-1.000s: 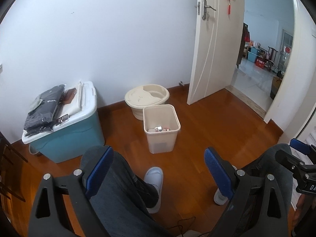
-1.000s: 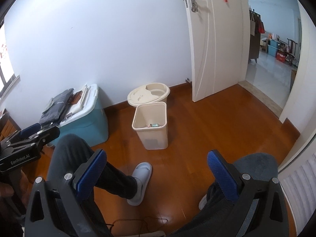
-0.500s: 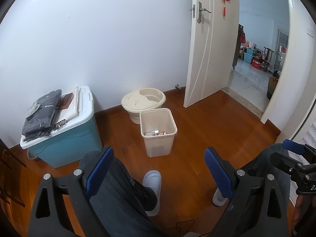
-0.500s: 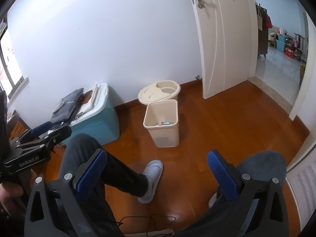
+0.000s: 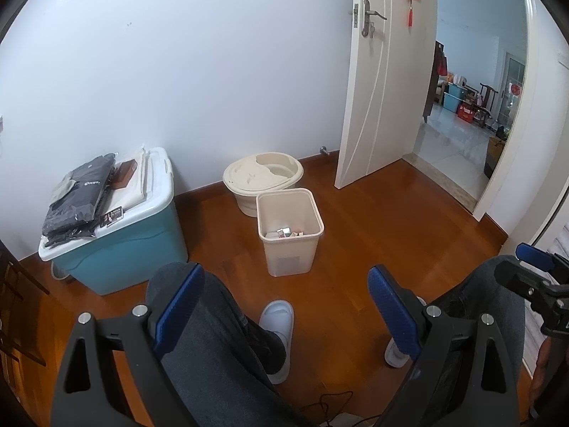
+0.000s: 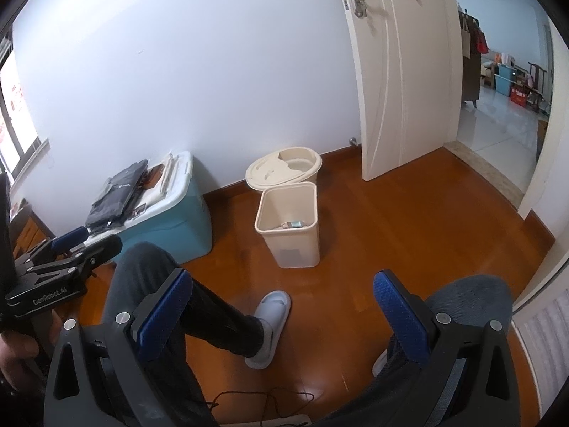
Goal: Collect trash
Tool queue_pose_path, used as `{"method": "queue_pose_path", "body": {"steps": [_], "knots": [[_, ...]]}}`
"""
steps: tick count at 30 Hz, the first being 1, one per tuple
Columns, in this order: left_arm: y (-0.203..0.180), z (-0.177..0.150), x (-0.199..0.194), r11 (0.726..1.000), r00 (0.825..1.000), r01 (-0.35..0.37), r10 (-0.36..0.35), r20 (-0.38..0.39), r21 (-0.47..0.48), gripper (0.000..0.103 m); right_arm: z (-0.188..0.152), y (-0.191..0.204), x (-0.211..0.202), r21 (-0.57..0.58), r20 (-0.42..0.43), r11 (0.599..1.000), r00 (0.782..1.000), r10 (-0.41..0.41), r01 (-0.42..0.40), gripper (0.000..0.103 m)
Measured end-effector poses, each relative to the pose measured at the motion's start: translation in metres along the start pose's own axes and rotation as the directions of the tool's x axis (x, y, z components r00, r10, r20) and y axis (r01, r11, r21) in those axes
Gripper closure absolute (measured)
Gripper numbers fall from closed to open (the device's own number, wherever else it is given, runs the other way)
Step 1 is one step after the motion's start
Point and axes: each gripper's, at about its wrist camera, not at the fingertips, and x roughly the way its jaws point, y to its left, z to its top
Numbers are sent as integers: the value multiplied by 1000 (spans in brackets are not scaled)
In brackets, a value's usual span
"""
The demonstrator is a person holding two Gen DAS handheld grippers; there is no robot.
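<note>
- Both tools have tipped up and back a bit over the last second, so the bin sits lower and farther off in both views and more wall shows.
- Left tool [image 5: 284, 309] is spread wide, nothing between its blue pads, hanging over the person's knee. Right tool [image 6: 281, 309] is the same deal: released, empty, over the other leg.
- Going left to right across the room: blue storage box [image 5: 124, 249] with a white lid and dark folded clothes [image 5: 78, 195] stacked on it, then a round beige basin [image 5: 263, 178] against the wall, then the square beige trash bin [image 5: 290, 231] just in front of it, touching or nearly so, then the open white door [image 5: 384, 71] onto a tiled room.
- Trash is already in the bin: a few small packets [image 5: 286, 233] at the bottom, too small to tell what exactly.
- My read: this is the between-pickups step. I can't spot any loose trash on the wooden floor [image 5: 391, 220], so the next move probably calls for swinging the view around to find another piece.
- Floor is glossy orange-brown boards, a thin black cable [image 6: 263, 398] by the white slippers [image 6: 270, 323].
</note>
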Motion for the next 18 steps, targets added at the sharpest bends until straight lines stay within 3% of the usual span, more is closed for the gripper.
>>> {"method": "queue_pose_path", "body": {"steps": [18], "knots": [[-1,-1,4,1000,1000,-22,22,-4,15,9,-1,-2,4,15,-13,1000,1000,-12,12,0]]}}
